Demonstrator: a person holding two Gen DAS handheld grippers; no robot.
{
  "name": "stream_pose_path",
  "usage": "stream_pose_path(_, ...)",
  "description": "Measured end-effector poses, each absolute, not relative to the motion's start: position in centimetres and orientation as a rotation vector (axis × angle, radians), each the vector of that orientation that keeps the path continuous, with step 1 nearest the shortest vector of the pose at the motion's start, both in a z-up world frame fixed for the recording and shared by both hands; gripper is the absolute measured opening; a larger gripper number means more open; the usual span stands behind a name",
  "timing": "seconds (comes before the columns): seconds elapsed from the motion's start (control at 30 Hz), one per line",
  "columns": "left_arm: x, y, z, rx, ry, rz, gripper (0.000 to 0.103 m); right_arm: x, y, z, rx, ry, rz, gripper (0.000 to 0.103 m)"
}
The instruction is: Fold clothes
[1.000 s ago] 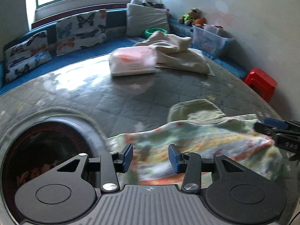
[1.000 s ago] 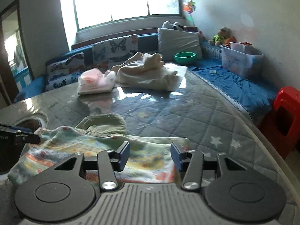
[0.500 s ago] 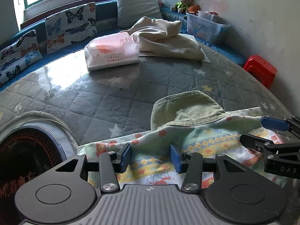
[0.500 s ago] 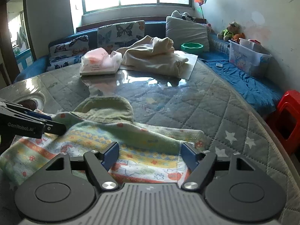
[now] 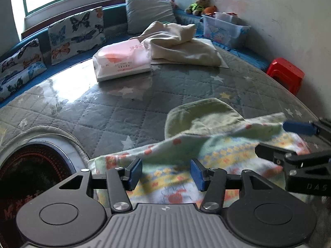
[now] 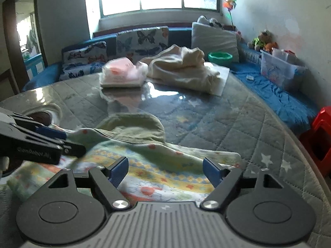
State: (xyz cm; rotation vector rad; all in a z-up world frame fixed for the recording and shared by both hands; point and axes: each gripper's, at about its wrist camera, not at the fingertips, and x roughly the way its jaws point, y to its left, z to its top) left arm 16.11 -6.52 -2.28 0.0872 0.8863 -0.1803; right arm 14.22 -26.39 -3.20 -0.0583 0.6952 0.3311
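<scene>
The left gripper (image 5: 166, 172) and right gripper (image 6: 165, 170) both hover with fingers spread over the pastel patterned hooded garment (image 6: 157, 165). It lies on the grey quilted star-print table (image 6: 227, 119).

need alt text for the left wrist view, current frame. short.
The left tongs, open, hover over a patterned hooded child's garment spread on a grey quilted star-print table cover; the right tongs, also open, reach in from the right edge. Farther back lie a pink tissue pack and a crumpled cream garment, with butterfly cushions under the window.
</scene>
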Motion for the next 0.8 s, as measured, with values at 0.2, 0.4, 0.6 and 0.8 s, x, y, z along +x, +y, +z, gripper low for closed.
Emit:
stream_pose_path(0.2,13.8,-6.8,-2.0,0.132,0.867,-0.206,0.058,12.0,-25.0,-3.3,-0.092,0.692,0.380,0.082)
stream_pose_path(0.4,11.5,-6.6,-2.1,0.162,0.853,-0.208,0.061,9.6,-24.1,-4.0,-0.131,0.697,0.398,0.082)
stream_pose_path(0.6,9.3,-6.5,-2.3,0.193,0.836,-0.199,0.066,7.4,-24.0,-4.1,-0.125,0.701,0.409,0.083)
stream_pose_path(0.8,7.9,-6.3,-2.1,0.184,0.850,-0.180,0.075,6.3,-23.9,-3.9,-0.126,0.691,0.399,0.084)
